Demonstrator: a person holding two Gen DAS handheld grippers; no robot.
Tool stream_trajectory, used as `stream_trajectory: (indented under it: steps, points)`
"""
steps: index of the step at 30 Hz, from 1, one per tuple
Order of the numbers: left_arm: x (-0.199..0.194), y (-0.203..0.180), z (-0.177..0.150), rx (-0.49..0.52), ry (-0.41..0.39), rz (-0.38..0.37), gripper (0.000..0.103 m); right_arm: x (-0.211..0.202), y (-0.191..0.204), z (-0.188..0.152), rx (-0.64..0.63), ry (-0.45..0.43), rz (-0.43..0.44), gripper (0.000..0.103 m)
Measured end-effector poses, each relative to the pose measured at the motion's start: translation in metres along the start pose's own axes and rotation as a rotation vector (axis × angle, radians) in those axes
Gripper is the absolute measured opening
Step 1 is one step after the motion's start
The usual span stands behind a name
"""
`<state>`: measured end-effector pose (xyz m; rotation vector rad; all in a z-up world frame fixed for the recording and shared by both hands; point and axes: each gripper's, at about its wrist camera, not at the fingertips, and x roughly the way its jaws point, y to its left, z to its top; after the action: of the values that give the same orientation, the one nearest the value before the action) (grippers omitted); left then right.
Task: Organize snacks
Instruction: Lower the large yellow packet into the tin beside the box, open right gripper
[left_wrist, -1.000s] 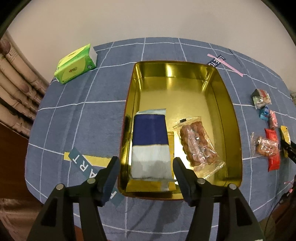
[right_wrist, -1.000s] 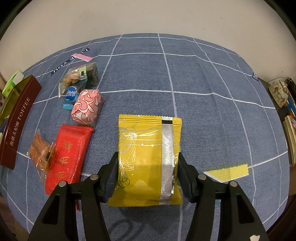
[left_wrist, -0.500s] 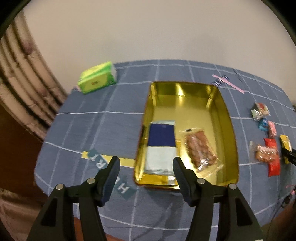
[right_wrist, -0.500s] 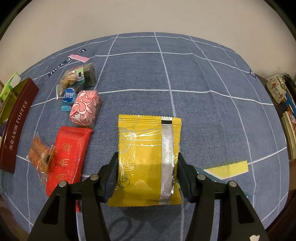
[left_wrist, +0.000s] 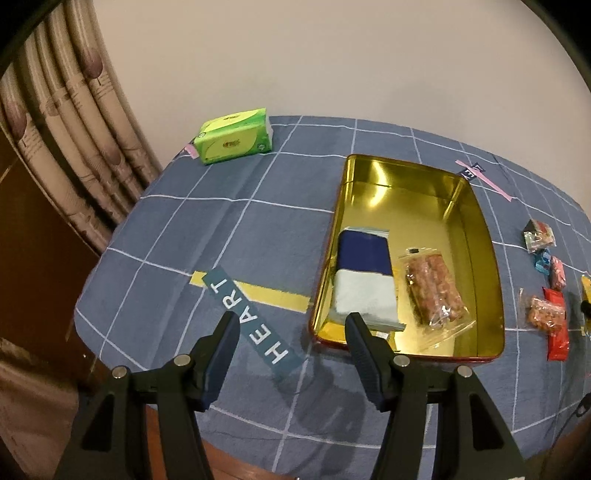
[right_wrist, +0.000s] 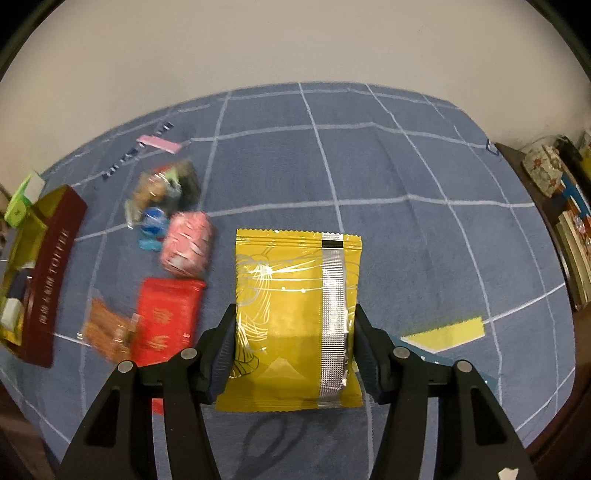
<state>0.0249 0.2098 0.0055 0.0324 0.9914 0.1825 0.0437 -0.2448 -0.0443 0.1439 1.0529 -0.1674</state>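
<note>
The right claw (right_wrist: 293, 343) pinches a yellow snack packet (right_wrist: 295, 317) at frame centre, lifted above the blue checked desk (right_wrist: 406, 229). At left lie a red packet (right_wrist: 166, 317), a pink packet (right_wrist: 186, 249) and the tin's maroon wall (right_wrist: 48, 280), blurred. The left claw (left_wrist: 290, 343) is spread with nothing between its fingers, low in frame. The gold tin (left_wrist: 476, 236), centre right, holds a blue-and-white packet (left_wrist: 364, 277) and a clear bag of brown snacks (left_wrist: 434, 290). A green tissue pack (left_wrist: 234, 134) sits upper left.
</note>
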Motion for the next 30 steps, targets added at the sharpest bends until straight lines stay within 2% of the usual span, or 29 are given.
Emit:
stream_trajectory:
  steps: [7,17,23,30]
  points:
    - [-0.004,0.009,-0.001,-0.038,-0.006,-0.002,0.061,-0.032,0.059,0.012,-0.089,-0.041,0.098,0.053]
    - [-0.008,0.038,-0.014,-0.139,-0.001,0.031,0.061,-0.044,0.199,0.008,-0.282,-0.029,0.281,0.053]
    - [-0.008,0.045,-0.014,-0.171,-0.002,0.037,0.061,-0.042,0.270,0.005,-0.398,-0.017,0.332,0.053]
    - [-0.005,0.045,-0.015,-0.176,0.008,0.022,0.061,-0.025,0.310,-0.007,-0.445,0.025,0.322,0.053]
